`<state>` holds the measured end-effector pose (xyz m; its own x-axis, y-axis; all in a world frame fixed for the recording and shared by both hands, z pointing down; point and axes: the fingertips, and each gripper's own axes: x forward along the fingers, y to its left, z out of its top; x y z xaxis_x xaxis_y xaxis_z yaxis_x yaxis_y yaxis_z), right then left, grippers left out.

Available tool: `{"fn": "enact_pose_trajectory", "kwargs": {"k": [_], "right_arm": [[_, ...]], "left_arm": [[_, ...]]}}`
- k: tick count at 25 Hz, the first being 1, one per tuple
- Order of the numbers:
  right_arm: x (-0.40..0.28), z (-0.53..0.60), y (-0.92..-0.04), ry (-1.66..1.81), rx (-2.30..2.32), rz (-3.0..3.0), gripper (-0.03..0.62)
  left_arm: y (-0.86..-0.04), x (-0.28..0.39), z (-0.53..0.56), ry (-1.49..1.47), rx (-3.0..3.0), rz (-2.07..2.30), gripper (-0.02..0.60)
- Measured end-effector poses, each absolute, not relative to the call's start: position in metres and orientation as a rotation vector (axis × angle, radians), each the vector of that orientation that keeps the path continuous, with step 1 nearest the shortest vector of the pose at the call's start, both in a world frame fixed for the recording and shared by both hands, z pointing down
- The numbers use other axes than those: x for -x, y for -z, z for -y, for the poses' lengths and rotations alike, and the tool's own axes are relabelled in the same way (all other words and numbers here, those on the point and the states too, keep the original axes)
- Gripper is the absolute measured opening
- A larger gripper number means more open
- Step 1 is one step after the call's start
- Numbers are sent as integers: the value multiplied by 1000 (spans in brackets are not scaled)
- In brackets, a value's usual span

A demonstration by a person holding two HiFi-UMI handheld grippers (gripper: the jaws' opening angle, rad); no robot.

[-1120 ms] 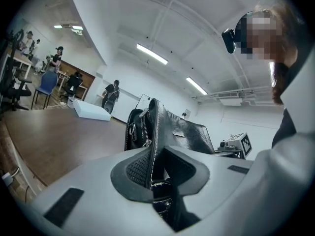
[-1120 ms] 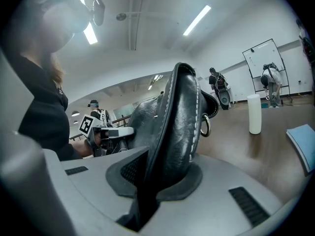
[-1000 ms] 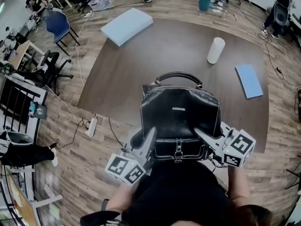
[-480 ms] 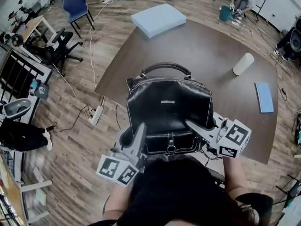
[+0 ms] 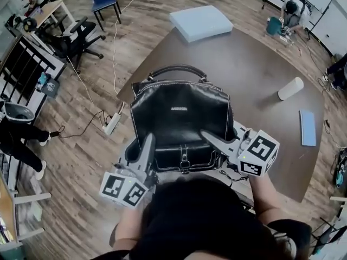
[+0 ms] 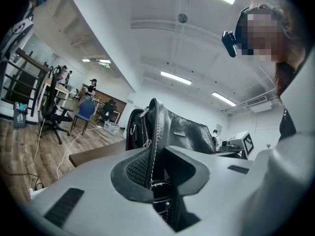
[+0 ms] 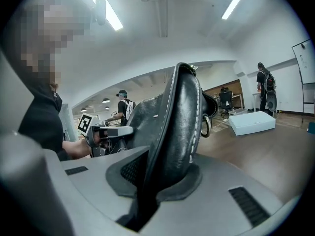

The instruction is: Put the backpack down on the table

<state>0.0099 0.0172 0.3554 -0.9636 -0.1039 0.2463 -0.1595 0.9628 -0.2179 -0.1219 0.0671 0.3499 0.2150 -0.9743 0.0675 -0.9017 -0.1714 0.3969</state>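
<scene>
Both claws are clamped on the backpack [image 5: 181,118] by its side seams, left gripper [image 5: 146,144] and right gripper [image 5: 210,137] alike, and it hangs above the near edge of the table [image 5: 255,64]. We carry it fully over the wood, lower both sides evenly, then release.

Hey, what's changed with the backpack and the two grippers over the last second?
The backpack, carried between both grippers, has shifted along the table edge toward the corner nearer the pale blue box; the person turned with it. Nothing was taken hold of or let go: the left gripper and right gripper stay shut on its sides. The white cylinder hasn't moved.
</scene>
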Motion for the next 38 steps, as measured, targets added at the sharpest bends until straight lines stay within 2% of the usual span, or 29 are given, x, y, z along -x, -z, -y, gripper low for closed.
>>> {"fn": "enact_pose_trajectory", "kwargs": {"k": [12,38], "right_arm": [[-1,33,-347,-302,-100,2929,61],[107,197,-377,-402,-450,2881,63]], "left_arm": [[-337,127,-27,272,-2109,1884,87],[-362,245,162,174,-2225,1670,87]]}}
